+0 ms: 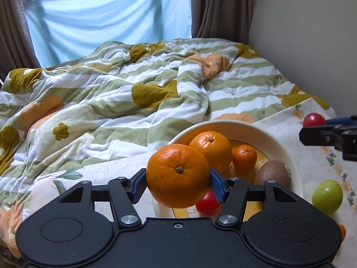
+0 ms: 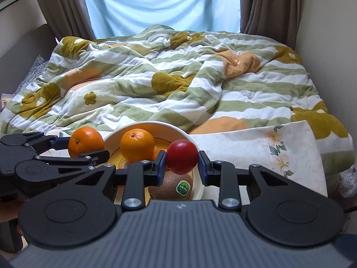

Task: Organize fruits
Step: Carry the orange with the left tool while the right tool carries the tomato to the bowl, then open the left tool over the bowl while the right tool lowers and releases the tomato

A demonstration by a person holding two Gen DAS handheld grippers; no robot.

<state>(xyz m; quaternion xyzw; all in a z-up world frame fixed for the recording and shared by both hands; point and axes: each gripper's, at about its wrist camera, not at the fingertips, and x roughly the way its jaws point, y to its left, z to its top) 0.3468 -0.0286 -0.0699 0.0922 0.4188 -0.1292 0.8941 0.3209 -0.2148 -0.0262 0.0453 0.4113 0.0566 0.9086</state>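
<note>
My left gripper (image 1: 178, 178) is shut on a large orange (image 1: 176, 165), which hangs over the near-left rim of a white bowl (image 1: 223, 124). Inside the bowl lie another orange (image 1: 210, 150), a small mandarin (image 1: 244, 157), a brown kiwi (image 1: 273, 173) and a red fruit (image 1: 207, 204), partly hidden under the held orange. My right gripper (image 2: 181, 159) is shut on a round red fruit (image 2: 181, 154) above the bowl (image 2: 156, 124), over the stickered kiwi (image 2: 171, 186). The left gripper (image 2: 86, 149) with its orange (image 2: 86, 140) shows at left.
The bowl stands on a floral cloth (image 2: 256, 147) at the foot of a bed, under a rumpled striped blanket (image 2: 178, 84). A green fruit (image 1: 326, 196) lies on the cloth right of the bowl. A wall (image 1: 312, 44) runs along the right, with curtains and a window behind.
</note>
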